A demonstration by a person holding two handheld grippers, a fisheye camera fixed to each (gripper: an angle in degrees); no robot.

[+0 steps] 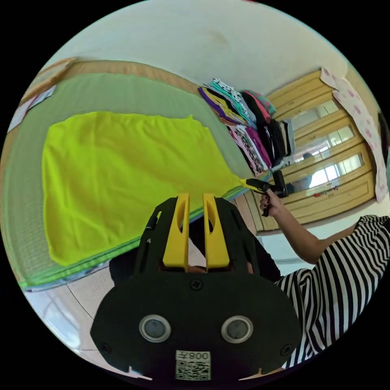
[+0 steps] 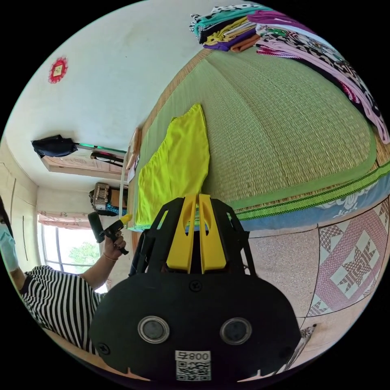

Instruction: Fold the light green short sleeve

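The light green short sleeve (image 1: 126,178) lies spread flat on a green woven mat (image 1: 134,91) on a bed. My left gripper (image 1: 196,199) hovers at the garment's near edge by the bed's side, open by a narrow gap with nothing in it. In the right gripper view the garment (image 2: 174,170) stretches away from my right gripper (image 2: 198,197), whose jaws stand pressed together at its near corner. The left gripper view shows the right gripper (image 1: 248,184) in a hand, its yellow tips pinching that pointed corner at the mat's edge. The left gripper (image 2: 124,220) also appears, held by the bed's side.
A stack of folded colourful clothes (image 1: 248,126) sits on the far end of the mat (image 2: 284,134). A wooden wardrobe with mirrors (image 1: 329,162) stands beyond. The person in a striped top (image 1: 337,292) stands beside the bed on a tiled floor (image 2: 345,264).
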